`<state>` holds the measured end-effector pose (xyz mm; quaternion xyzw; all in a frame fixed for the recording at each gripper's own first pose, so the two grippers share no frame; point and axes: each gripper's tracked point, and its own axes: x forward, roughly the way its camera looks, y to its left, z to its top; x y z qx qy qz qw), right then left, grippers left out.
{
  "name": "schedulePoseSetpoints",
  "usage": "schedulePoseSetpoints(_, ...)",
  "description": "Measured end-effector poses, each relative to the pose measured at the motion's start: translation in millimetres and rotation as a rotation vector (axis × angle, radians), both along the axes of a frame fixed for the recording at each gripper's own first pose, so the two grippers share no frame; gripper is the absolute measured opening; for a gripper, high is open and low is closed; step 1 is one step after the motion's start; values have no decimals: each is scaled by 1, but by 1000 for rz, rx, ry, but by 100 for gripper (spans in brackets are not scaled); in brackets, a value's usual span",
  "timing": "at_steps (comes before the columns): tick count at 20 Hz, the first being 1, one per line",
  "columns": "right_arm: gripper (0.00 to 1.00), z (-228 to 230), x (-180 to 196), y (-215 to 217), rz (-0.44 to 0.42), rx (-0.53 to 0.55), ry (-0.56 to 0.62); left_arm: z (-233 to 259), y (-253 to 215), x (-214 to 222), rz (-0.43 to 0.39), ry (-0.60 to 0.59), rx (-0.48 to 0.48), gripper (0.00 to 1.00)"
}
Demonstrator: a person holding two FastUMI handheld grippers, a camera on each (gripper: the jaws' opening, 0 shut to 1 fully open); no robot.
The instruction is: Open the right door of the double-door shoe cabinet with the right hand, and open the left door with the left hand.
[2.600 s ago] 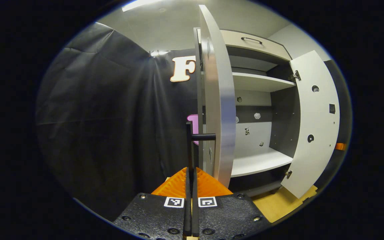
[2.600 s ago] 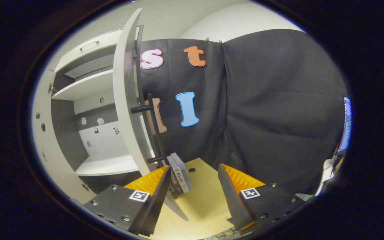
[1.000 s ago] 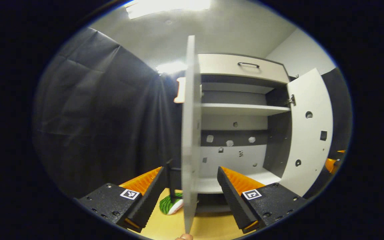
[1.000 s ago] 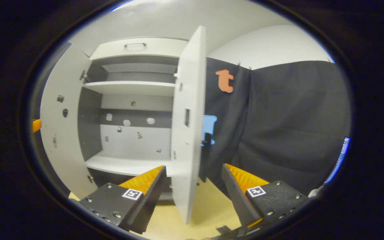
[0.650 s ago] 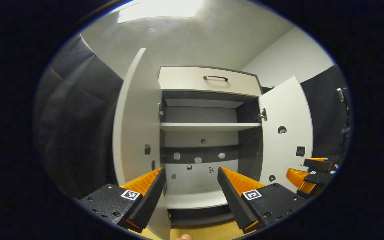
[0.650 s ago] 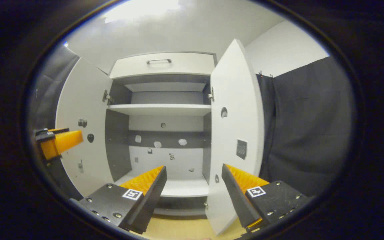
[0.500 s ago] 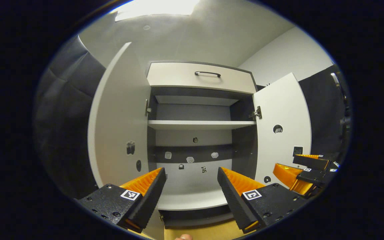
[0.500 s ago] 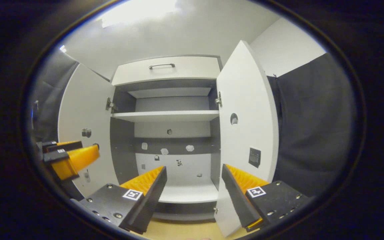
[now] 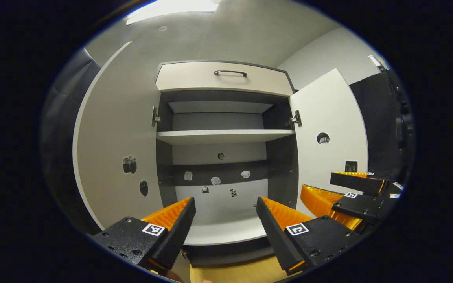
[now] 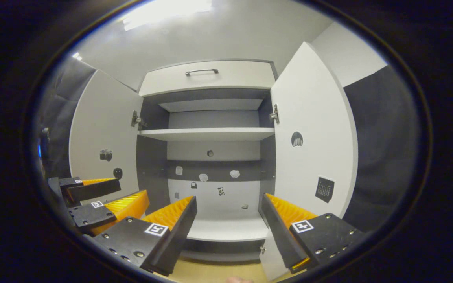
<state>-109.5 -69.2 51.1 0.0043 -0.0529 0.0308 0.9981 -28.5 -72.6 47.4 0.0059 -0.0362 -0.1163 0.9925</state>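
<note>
The white shoe cabinet [image 9: 163, 137] stands straight ahead with both doors swung wide. Its left door [image 9: 116, 137] and right door [image 9: 328, 118] show their inner faces. In the right gripper view the left door [image 10: 100, 129] and right door [image 10: 313, 129] flank the bare shelves [image 10: 207, 134]. My left gripper [image 9: 224, 206] is open in front of the cabinet, holding nothing. My right gripper [image 10: 228, 206] is open too, with nothing between its fingers. Each gripper also appears in the other's view: the right gripper [image 9: 340, 192] at the lower right, the left gripper [image 10: 108, 196] at the lower left.
A drawer with a dark handle [image 9: 230, 72] tops the cabinet. Small stickers dot the back panel [image 9: 218, 181] and the doors' inner faces. Black cloth hangs on both sides. A strip of wooden floor [image 9: 230, 273] lies below the cabinet.
My left gripper has let go of the left door's handle and opened. Both grippers have drawn back and turned to face the cabinet, and now sit side by side.
</note>
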Motion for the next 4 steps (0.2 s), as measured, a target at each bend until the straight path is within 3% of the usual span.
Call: schedulePoseSetpoints(4,98,1,1,-1,-5,9,-4,-3,1,1,-4,12,2,96)
